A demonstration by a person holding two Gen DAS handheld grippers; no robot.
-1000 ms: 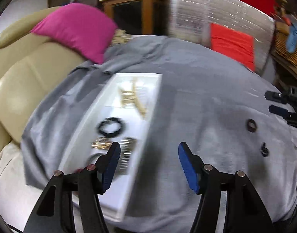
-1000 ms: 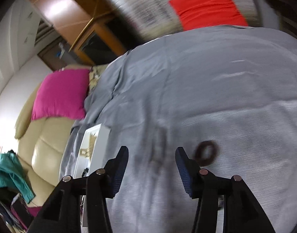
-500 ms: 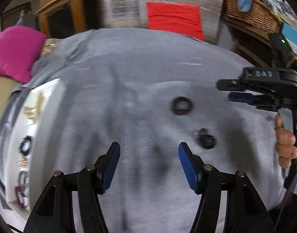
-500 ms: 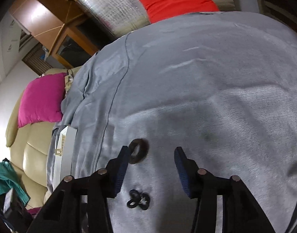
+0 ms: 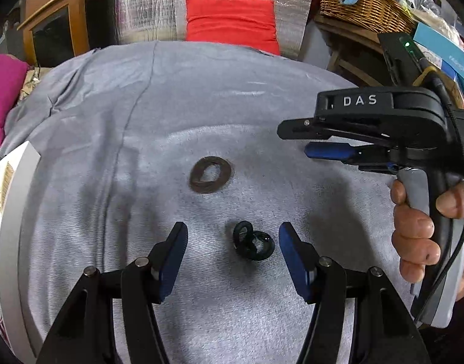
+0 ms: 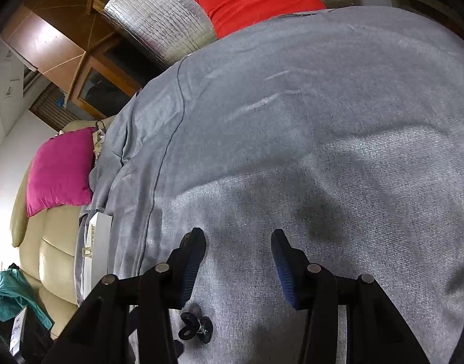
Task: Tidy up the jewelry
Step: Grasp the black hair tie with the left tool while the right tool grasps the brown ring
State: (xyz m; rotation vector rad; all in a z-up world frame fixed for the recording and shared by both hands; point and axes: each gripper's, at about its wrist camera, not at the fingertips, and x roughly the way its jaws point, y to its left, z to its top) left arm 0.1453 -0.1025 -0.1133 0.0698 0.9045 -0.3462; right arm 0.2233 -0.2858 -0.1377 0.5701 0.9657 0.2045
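A small black twisted ring piece (image 5: 252, 241) lies on the grey cloth (image 5: 201, 97), right between the open fingers of my left gripper (image 5: 233, 250). A brown ring (image 5: 211, 174) lies flat a little farther out. My right gripper (image 5: 307, 139) hovers open and empty to the right of the brown ring. In the right wrist view my right gripper (image 6: 238, 257) is open over bare cloth, and the black piece (image 6: 195, 327) lies low behind its left finger. The white jewelry tray (image 5: 16, 212) sits at the left edge with several pieces in it.
A pink pillow (image 6: 60, 170) and a beige sofa (image 6: 50, 261) lie left of the cloth. A silver padded cover with a red cushion (image 5: 230, 22) stands at the back. A wicker basket (image 5: 362, 3) and boxes stand at the back right.
My left gripper has swung right from over the tray to the two dark pieces and closed in on the black one. My right gripper has drifted right, past the brown ring.
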